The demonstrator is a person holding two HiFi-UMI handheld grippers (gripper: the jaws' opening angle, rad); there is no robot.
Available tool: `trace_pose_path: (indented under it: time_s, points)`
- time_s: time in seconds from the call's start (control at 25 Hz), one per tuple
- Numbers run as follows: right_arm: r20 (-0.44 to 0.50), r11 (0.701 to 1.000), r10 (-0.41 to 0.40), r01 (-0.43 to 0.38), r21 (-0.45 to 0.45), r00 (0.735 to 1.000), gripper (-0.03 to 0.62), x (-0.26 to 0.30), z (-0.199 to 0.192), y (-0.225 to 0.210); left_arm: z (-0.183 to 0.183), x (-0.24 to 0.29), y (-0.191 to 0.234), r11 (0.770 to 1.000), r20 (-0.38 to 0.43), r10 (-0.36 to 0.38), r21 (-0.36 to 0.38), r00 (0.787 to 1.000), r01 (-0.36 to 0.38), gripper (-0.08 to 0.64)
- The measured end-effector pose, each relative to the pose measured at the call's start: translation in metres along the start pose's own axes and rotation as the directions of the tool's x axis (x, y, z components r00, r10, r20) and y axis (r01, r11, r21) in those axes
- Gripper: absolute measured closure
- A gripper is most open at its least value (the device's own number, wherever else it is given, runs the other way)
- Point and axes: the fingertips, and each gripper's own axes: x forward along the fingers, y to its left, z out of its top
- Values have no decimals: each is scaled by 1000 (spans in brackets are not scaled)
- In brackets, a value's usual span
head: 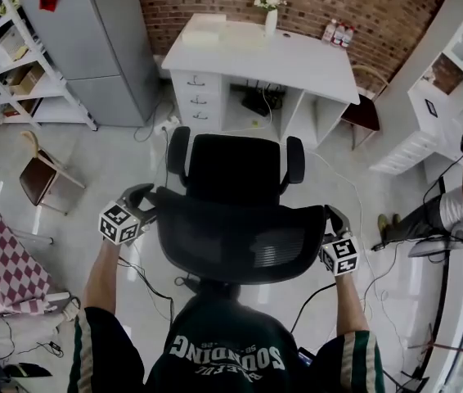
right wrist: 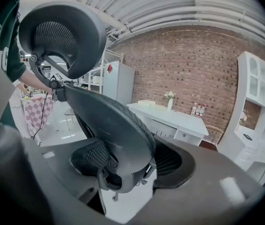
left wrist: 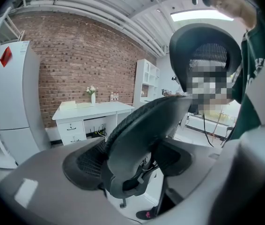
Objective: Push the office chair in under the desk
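The black mesh office chair [head: 235, 170] stands in the middle of the floor, its seat facing the white desk [head: 297, 60] beyond it. Its curved backrest [head: 235, 236] is nearest to me. My left gripper [head: 144, 201] is shut on the backrest's left edge and my right gripper [head: 333, 219] on its right edge. In the left gripper view the backrest rim [left wrist: 142, 125] runs between the jaws of the left gripper [left wrist: 132, 168], with the desk [left wrist: 90, 109] behind. The right gripper view shows the rim [right wrist: 116, 121] held the same way in the right gripper [right wrist: 128, 165], headrest above.
A grey fridge [head: 92, 39] and a shelf rack [head: 2, 64] stand at the back left. A wooden chair [head: 39, 174] and a chequered table [head: 2, 260] are on the left. At the right are a brown chair [head: 364, 113], white shelving [head: 452, 80] and a person [head: 448, 207]. Cables lie on the floor.
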Motion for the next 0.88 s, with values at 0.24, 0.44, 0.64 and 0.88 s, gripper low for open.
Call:
trace_pose_path:
  time_s: [0.24,0.44,0.64,0.88]
  points:
    - [-2,1000,-8,8,0,1000,311,-16,-11,-6,1,7,-17,1000,-1,-8,3,1000,8,244]
    - [-1,1000,-10,10,-2,1000,311,-22,-15,-9,0,9,-25,1000,-7,-13,7,1000,13,244]
    - [11,1000,-20,20,5,1000,311,-22,-15,-11,2,12,-24,1000,-17,-14,11,1000,15,247]
    - [8,1000,-17,18,-7,1000,311,-21,-13,-16,6,15,-22,1000,-14,-15,11,1000,15,247]
